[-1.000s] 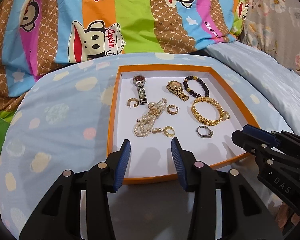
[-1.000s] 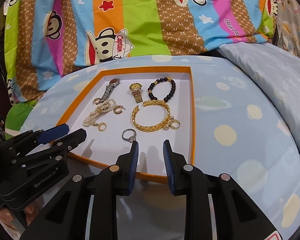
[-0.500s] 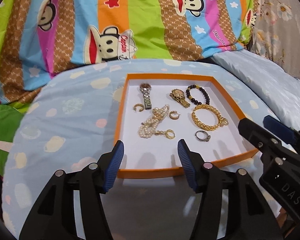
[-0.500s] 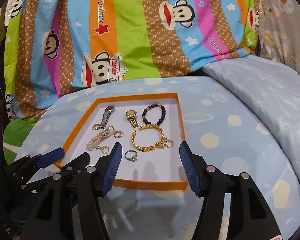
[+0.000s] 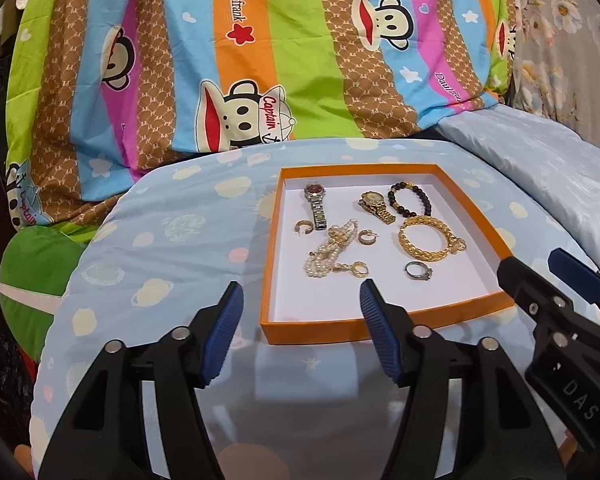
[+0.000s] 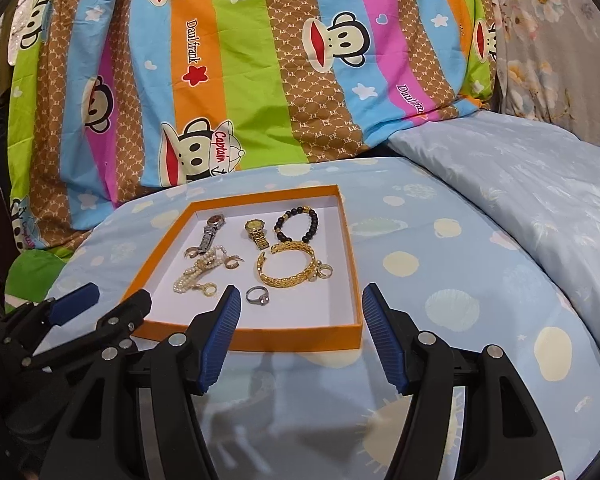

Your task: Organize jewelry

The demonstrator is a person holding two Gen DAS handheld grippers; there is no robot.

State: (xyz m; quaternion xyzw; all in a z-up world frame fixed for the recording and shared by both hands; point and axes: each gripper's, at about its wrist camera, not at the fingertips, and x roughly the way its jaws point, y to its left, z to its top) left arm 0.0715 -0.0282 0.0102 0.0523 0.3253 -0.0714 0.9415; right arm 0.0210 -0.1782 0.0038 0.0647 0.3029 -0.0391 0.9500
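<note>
An orange-rimmed tray (image 5: 384,322) (image 6: 260,338) with a white floor lies on the blue cover. In it are a silver watch (image 5: 317,204) (image 6: 210,232), a gold watch (image 5: 376,206) (image 6: 257,232), a black bead bracelet (image 5: 409,199) (image 6: 296,224), a gold chain bracelet (image 5: 424,240) (image 6: 288,268), a pearl strand (image 5: 332,250) (image 6: 198,270), gold hoop earrings (image 5: 367,237) and a silver ring (image 5: 417,271) (image 6: 257,295). My left gripper (image 5: 300,334) is open and empty before the tray's near left corner. My right gripper (image 6: 298,334) is open and empty before the tray's near edge.
The tray sits on a rounded cushion in a light blue cover (image 5: 160,248) (image 6: 440,280). A striped cartoon-monkey blanket (image 5: 260,60) (image 6: 260,60) rises behind it. A pale blue quilt (image 6: 520,184) lies at the right, a green cushion (image 5: 36,264) at the left.
Both grippers have pulled back and up from the tray, which now looks smaller and farther. Both pairs of jaws have opened wider. The jewelry has not moved.
</note>
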